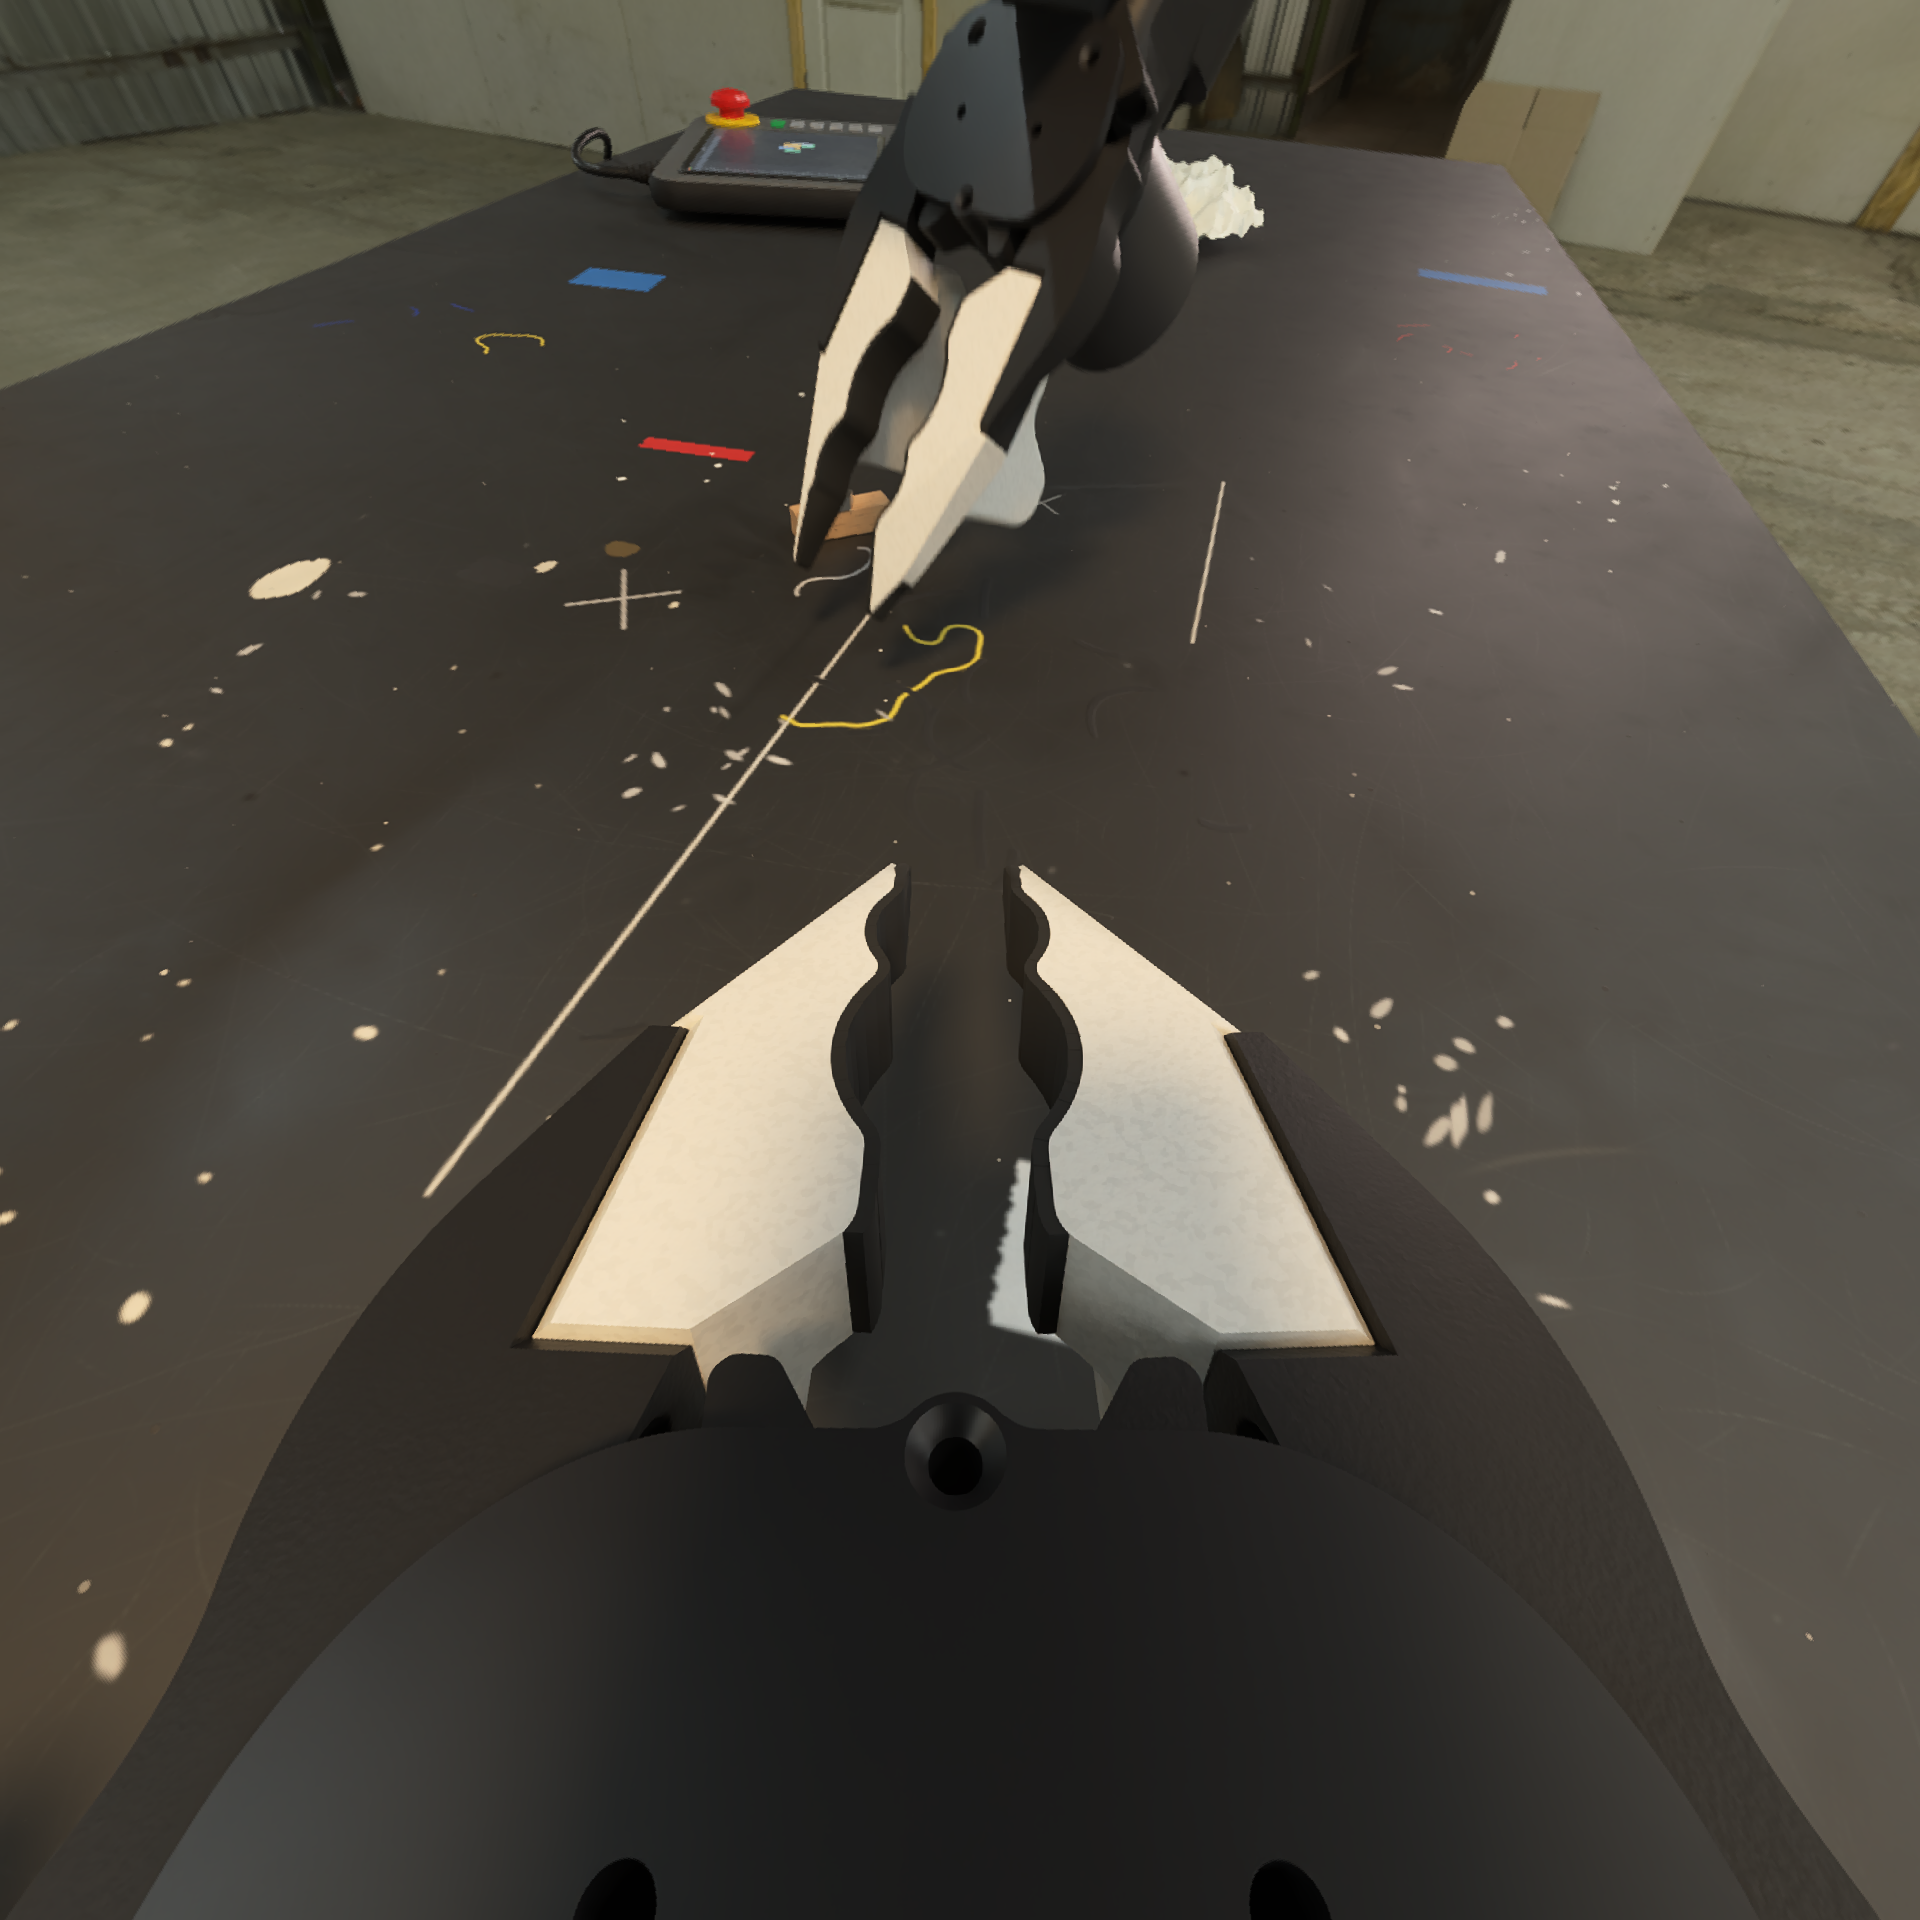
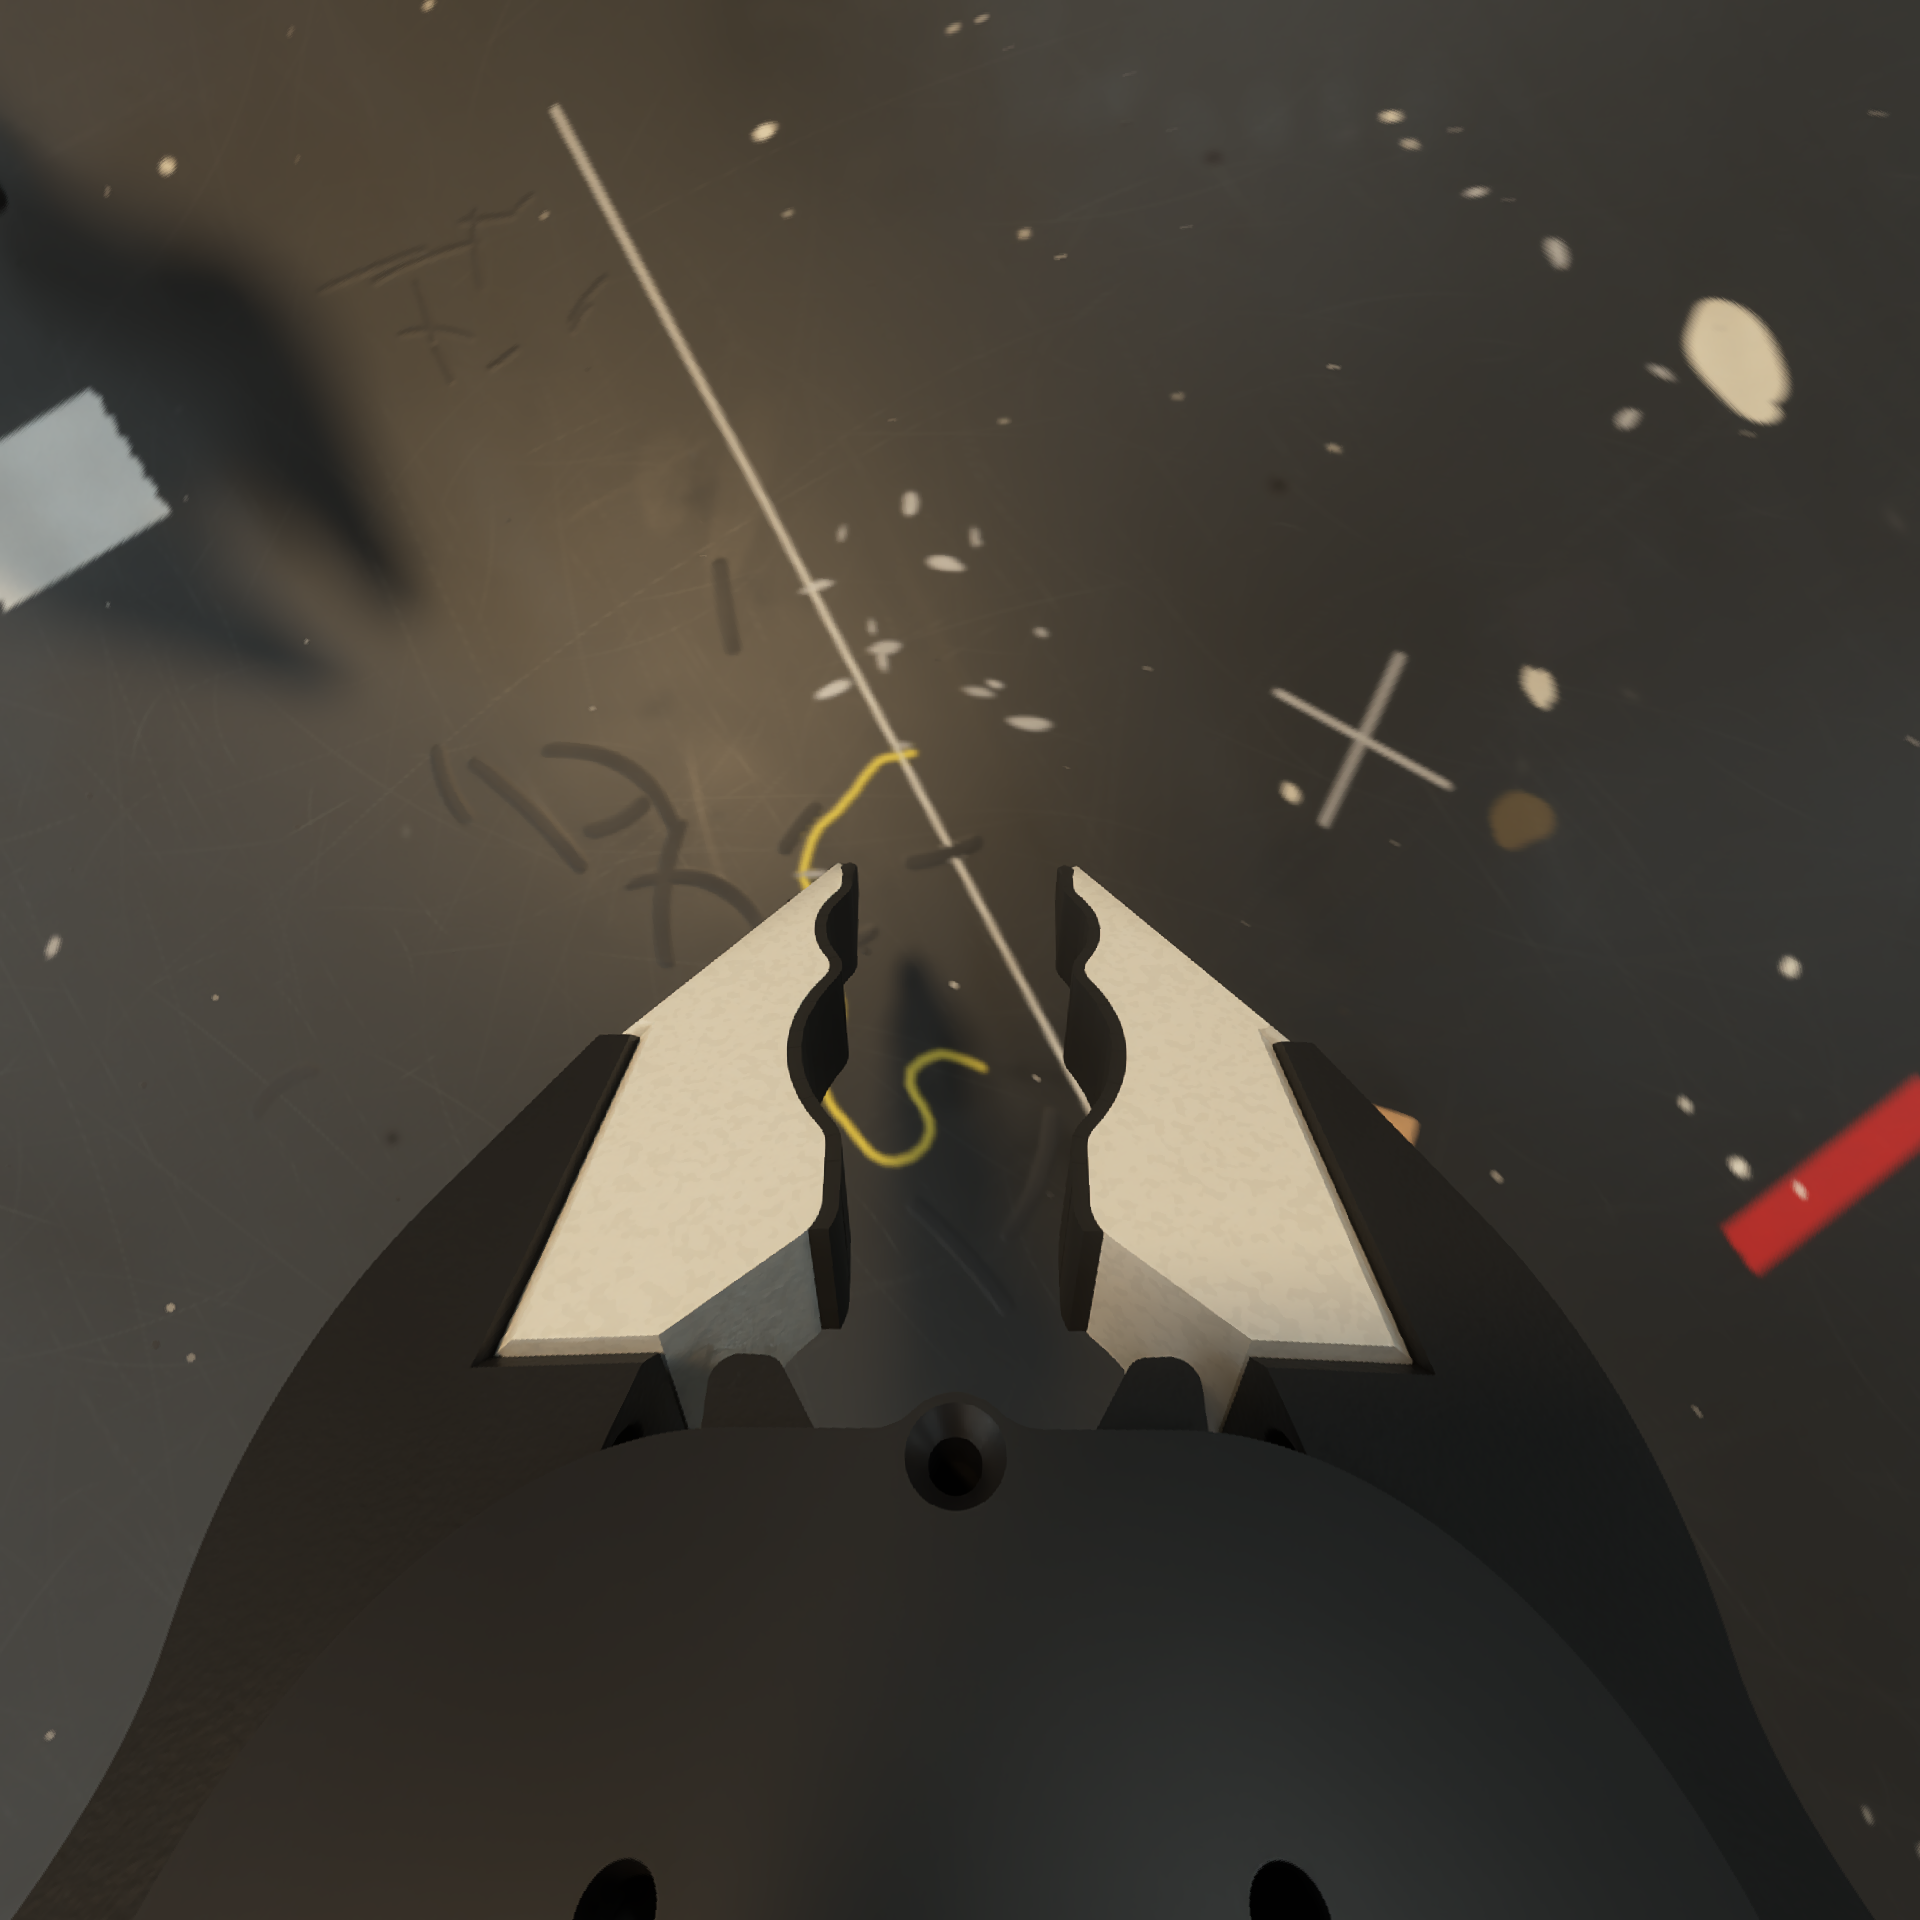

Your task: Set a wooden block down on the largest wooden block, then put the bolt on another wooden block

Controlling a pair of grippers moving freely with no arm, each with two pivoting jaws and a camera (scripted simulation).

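Note:
A small tan wooden block (image 1: pixel 844 516) lies on the dark table (image 1: pixel 1455 831), partly hidden behind the fingers of my right gripper (image 1: pixel 844 580). That gripper points steeply down with its tips just above the table, in front of the block, jaws apart and empty. In the right wrist view the right gripper (image 2: pixel 956 873) is open over bare table, and only a corner of the block (image 2: pixel 1397 1124) shows past its right finger. My left gripper (image 1: pixel 956 873) hovers low nearer the front, open by a narrow gap and empty. No bolt and no other block is in view.
A white object (image 1: pixel 1003 473) stands right behind the right gripper. A teach pendant with a red button (image 1: pixel 769 156) and a crumpled white lump (image 1: pixel 1224 197) sit at the far edge. Red tape (image 1: pixel 694 449) and blue tape (image 1: pixel 616 278) mark the table.

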